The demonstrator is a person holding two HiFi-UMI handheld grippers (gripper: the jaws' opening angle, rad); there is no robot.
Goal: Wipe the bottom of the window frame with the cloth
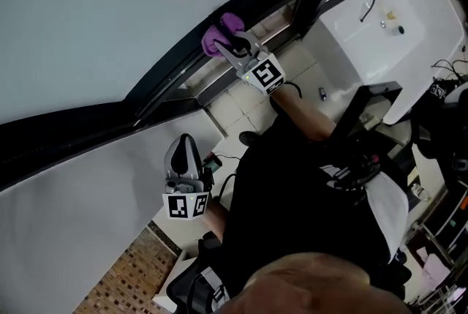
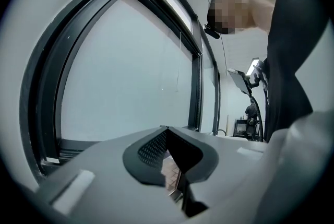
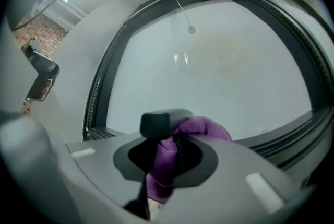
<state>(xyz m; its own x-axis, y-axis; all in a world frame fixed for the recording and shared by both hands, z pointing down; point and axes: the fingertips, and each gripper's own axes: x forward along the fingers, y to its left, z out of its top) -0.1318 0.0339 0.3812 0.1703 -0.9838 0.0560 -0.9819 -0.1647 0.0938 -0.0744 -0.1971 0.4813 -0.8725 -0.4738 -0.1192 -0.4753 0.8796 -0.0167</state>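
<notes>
Wiping looks underway: the right hand-held gripper point(image 1: 235, 47) pinches the cloth point(image 1: 218, 36) against the window frame point(image 1: 157, 82) bottom; the left hand-held gripper point(image 2: 169, 140) is pressed together, empty.

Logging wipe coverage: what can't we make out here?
- Whether the cloth touches the window frame: in the head view the cloth's own bulk covers the contact; in the right gripper view the right gripper body blocks the frame beneath.
- Dirt on the frame: too dark and small in the head view.
- Small items on the white surface, head view upper right: too small to name.
</notes>
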